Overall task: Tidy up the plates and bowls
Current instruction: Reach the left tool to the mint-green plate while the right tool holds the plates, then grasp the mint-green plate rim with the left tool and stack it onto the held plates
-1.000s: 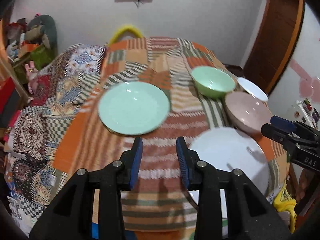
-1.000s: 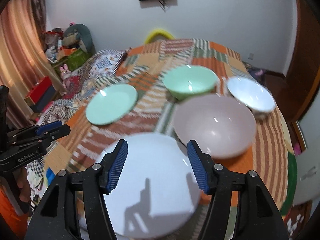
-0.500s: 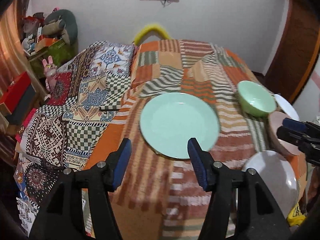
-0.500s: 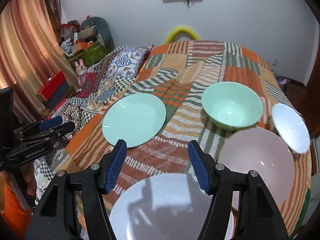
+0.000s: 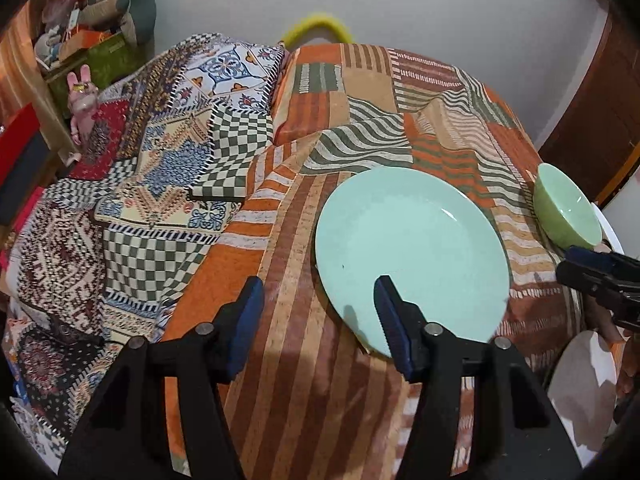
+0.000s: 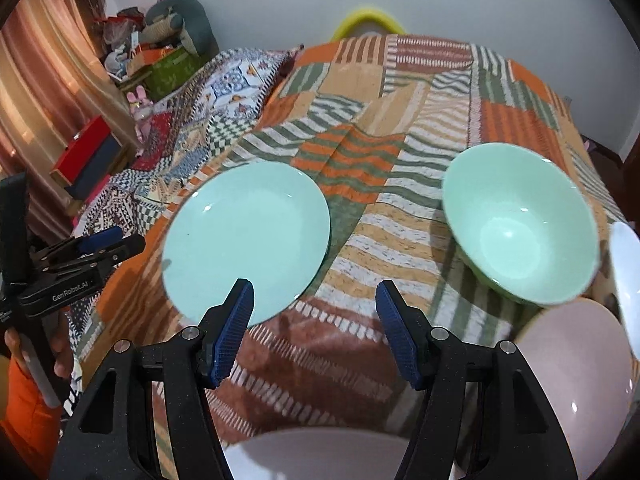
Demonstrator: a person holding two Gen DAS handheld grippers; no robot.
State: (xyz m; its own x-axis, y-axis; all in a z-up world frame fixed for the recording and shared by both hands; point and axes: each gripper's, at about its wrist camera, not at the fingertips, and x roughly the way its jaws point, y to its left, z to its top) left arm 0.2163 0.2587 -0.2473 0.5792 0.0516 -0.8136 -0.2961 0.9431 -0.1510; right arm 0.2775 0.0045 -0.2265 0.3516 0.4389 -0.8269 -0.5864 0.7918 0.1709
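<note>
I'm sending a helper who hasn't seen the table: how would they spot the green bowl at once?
On the orange striped patchwork tablecloth, look right of the flat mint-green plate. The deep mint-green bowl sits there, just behind the pale pink bowl. It is the only green dish with steep sides.

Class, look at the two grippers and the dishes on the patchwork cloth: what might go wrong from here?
1. The green plate lies flat on soft, wrinkled cloth; the closing, still empty left gripper may pinch fabric instead of the rim.
2. The green bowl, pink bowl and white dish crowd together, so knocks are likely.
</note>
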